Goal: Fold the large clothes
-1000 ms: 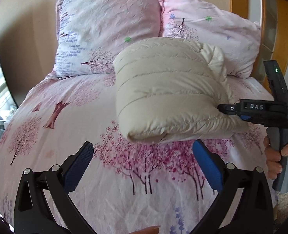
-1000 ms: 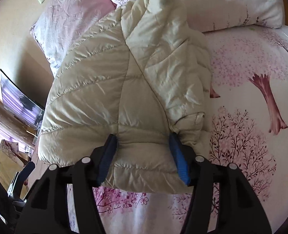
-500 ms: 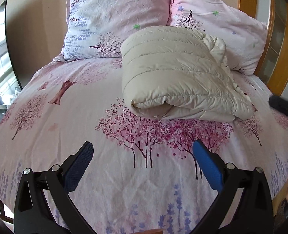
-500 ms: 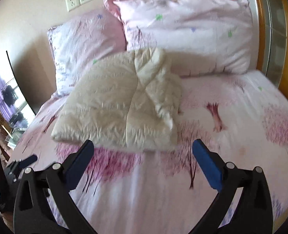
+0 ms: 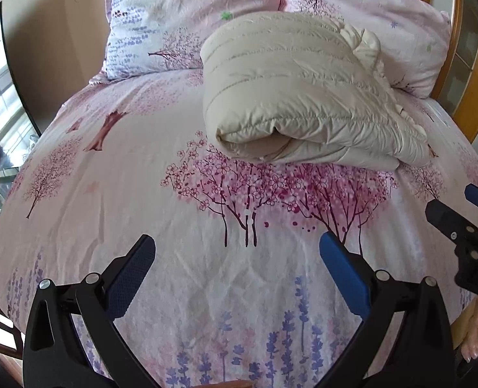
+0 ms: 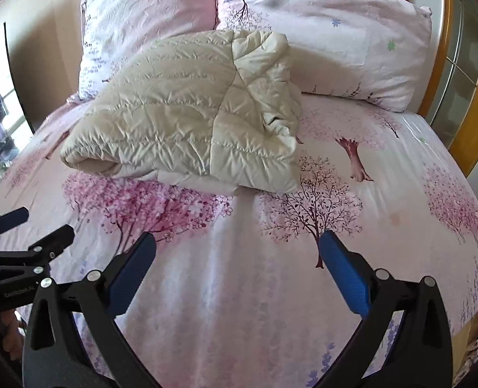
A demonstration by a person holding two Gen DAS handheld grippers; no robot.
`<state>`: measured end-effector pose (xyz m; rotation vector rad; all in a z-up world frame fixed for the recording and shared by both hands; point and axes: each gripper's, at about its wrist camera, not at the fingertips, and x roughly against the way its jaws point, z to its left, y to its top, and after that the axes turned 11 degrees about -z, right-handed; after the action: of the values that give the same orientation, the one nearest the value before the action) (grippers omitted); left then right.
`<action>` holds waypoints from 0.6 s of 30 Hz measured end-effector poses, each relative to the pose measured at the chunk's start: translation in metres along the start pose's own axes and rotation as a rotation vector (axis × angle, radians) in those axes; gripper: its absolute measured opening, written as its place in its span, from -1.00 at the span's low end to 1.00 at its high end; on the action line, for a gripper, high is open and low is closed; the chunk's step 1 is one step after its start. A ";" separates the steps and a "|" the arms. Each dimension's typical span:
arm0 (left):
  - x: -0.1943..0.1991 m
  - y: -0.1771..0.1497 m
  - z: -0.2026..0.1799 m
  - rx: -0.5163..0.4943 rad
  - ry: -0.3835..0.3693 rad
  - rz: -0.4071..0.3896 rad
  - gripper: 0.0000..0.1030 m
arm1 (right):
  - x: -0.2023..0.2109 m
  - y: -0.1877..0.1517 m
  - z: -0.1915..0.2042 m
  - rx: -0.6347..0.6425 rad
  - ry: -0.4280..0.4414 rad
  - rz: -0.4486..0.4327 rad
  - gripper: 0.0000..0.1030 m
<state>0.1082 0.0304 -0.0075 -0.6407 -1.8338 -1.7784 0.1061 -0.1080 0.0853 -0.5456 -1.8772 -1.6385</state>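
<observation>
Right gripper withdrawn, jacket on bed

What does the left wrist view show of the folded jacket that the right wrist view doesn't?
Left wrist only: the puffer jacket's rolled fold edge head-on, and the right gripper at the frame edge. Right wrist only: the jacket's bunched right side, and the left gripper. Both: jacket on the bedsheet before two pillows, own jaws open and empty.

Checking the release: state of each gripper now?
Left gripper: open, holding nothing.
Right gripper: open, holding nothing; jacket lies folded on the bed.
</observation>
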 end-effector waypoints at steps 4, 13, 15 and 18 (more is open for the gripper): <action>-0.002 0.003 0.001 -0.015 0.017 0.008 0.97 | -0.006 -0.003 -0.001 0.002 -0.008 0.027 0.96; -0.007 0.007 0.007 -0.003 0.020 0.030 0.97 | -0.008 -0.004 -0.001 0.013 -0.001 0.039 0.96; -0.008 0.007 0.009 0.003 0.018 0.033 0.97 | -0.010 -0.004 -0.001 0.012 0.000 0.042 0.96; -0.009 0.008 0.010 0.006 0.014 0.034 0.97 | -0.011 -0.005 -0.001 0.009 0.000 0.046 0.96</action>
<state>0.1196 0.0404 -0.0077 -0.6520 -1.8079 -1.7508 0.1116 -0.1090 0.0745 -0.5807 -1.8580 -1.5998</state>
